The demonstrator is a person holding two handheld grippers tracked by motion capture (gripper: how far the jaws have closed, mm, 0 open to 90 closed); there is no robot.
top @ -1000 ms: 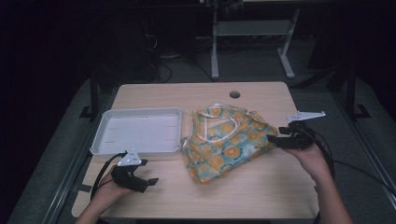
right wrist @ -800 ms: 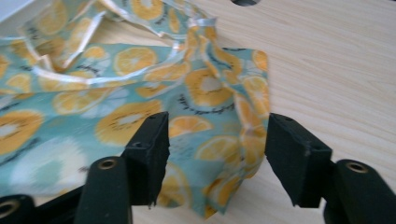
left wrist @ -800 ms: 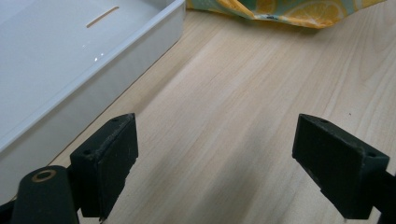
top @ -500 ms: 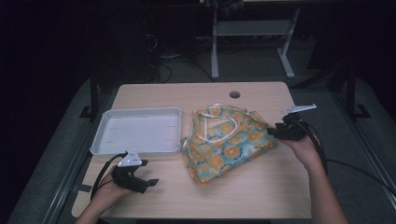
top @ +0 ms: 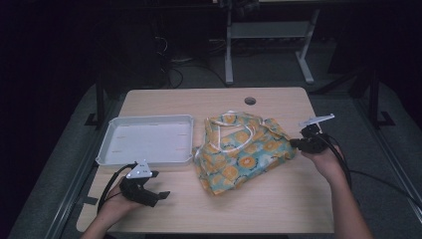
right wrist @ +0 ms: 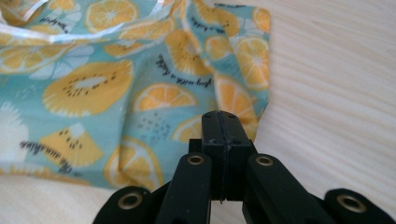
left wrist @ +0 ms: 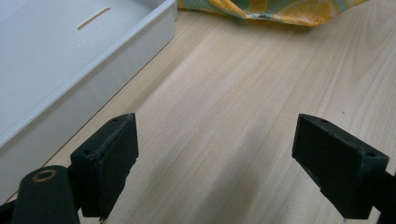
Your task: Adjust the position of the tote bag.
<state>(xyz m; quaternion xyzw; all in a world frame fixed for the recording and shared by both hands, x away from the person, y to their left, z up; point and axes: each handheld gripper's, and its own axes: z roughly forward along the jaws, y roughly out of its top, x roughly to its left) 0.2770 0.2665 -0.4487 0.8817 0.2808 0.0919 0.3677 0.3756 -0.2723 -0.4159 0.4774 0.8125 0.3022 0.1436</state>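
Your left gripper (top: 149, 191) rests at the near left of the surface (top: 268, 209), its fingers (left wrist: 105, 165) released and wide apart over bare wood, just near of the white tray (top: 144, 142). Right of the tray, the fruit-print cloth bag (top: 244, 154) lies crumpled mid-surface, long axis running from near left to far right, white handles toward the far side. It is teal with orange slices. Your right gripper (top: 294, 143) has just been closing; its fingers (right wrist: 222, 135) are clenched at the bag's right edge, with open wood beyond.

Pale wooden table (top: 259, 199) bearing white tray (top: 149, 140) and fruit-print cloth bag (top: 244, 149).
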